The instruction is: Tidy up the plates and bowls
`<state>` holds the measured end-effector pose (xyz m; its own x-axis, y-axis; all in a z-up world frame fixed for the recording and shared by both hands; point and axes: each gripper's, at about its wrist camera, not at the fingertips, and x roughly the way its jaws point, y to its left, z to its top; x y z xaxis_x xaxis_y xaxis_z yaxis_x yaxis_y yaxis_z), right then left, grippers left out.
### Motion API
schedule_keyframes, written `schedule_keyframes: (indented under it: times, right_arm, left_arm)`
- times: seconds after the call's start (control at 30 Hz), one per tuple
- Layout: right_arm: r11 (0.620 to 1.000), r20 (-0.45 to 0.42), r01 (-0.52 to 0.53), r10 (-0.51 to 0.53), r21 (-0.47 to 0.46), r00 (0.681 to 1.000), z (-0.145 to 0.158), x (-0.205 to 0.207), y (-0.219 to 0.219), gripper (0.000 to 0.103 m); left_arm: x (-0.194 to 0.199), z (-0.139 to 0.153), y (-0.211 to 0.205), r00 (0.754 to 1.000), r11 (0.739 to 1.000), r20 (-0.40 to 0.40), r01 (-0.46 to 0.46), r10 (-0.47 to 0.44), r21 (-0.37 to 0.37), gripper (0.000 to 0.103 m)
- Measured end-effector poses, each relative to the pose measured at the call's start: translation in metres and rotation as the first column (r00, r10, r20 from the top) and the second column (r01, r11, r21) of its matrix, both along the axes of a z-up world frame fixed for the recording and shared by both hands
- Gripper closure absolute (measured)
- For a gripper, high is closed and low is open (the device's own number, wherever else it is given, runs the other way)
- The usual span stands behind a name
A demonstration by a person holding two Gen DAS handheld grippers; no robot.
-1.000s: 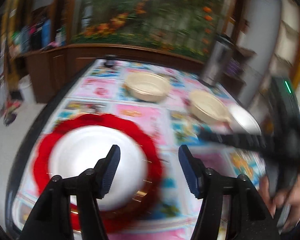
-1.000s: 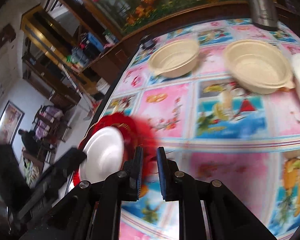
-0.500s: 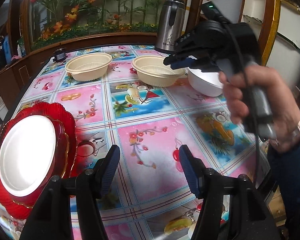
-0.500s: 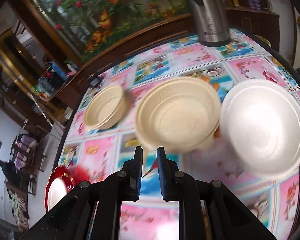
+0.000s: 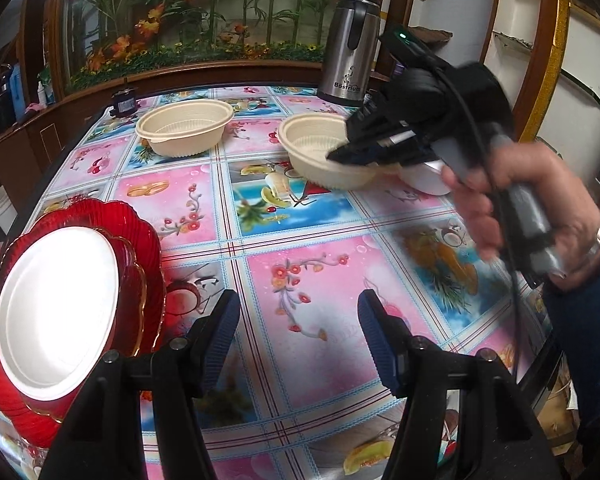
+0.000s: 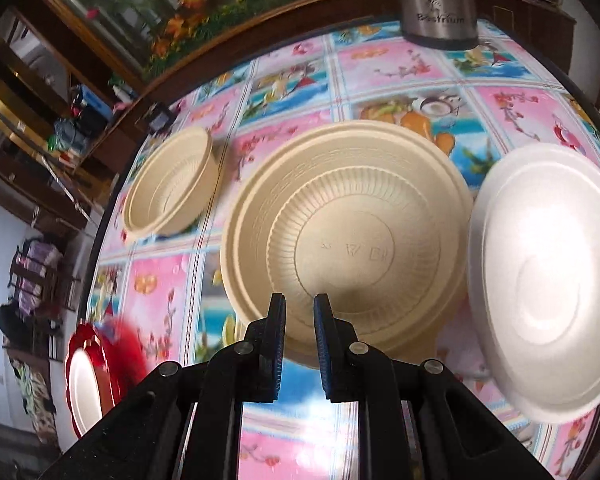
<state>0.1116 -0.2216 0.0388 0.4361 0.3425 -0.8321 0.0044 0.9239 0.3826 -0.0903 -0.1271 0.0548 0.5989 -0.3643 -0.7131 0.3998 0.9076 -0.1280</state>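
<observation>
A white plate [image 5: 56, 312] lies on a red scalloped plate [image 5: 140, 240] at the table's near left. Two beige ribbed bowls [image 5: 184, 128] [image 5: 312, 144] stand farther back, and a white bowl [image 5: 424, 180] sits just right of the second one. My left gripper [image 5: 298, 300] hangs open over bare tablecloth to the right of the red plate, nothing between its fingers. My right gripper [image 6: 300, 300], held by a hand [image 5: 520, 200], is shut and empty. It hovers over the near rim of the nearer beige bowl [image 6: 348, 240], with the white bowl [image 6: 548, 288] to its right.
A steel kettle [image 5: 350, 68] stands at the table's far right edge behind the bowls. A small dark object [image 5: 122, 100] sits at the far left corner. The flowered tablecloth [image 5: 320, 280] covers the table. A wooden ledge with plants runs behind.
My left gripper swung right, off the stacked plates to the cloth beside them. My right gripper travelled from near the red plate across to the beige bowl, staying shut.
</observation>
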Motion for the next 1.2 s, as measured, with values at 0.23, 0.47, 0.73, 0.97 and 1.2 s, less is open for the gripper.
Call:
schedule_keyframes:
  times: [0.23, 0.47, 0.73, 0.97, 1.2]
  right_arm:
    - [0.987, -0.035, -0.149, 0.147, -0.063, 0.989, -0.005, -0.071, 0.005, 0.086]
    - [0.99, 0.187, -0.124, 0.135, -0.07, 0.973, 0.031, -0.177, -0.033, 0.085]
    - [0.976, 0.241, 0.122, -0.163, 0.178, 0.957, 0.022, -0.242, -0.11, 0.073]
    - [0.955, 0.162, 0.06, -0.111, 0.29, 0.981, -0.005, -0.238, -0.086, 0.073]
    - [0.957, 0.145, 0.064, -0.109, 0.284, 0.983, -0.016, -0.223, -0.071, 0.073]
  left_arm:
    - [-0.004, 0.005, 0.001, 1.0, 1.0, -0.001, -0.003, 0.003, -0.004, 0.043]
    - [-0.007, 0.01, -0.012, 0.999, 0.999, -0.018, 0.03, -0.031, -0.029, 0.043]
    - [0.02, 0.017, -0.034, 0.995, 0.995, -0.068, 0.064, -0.069, -0.075, 0.043]
    - [0.066, -0.004, -0.043, 0.98, 0.991, -0.189, 0.031, -0.055, -0.129, 0.043]
    - [0.091, -0.022, -0.053, 0.964, 0.989, -0.259, 0.026, -0.064, -0.147, 0.078]
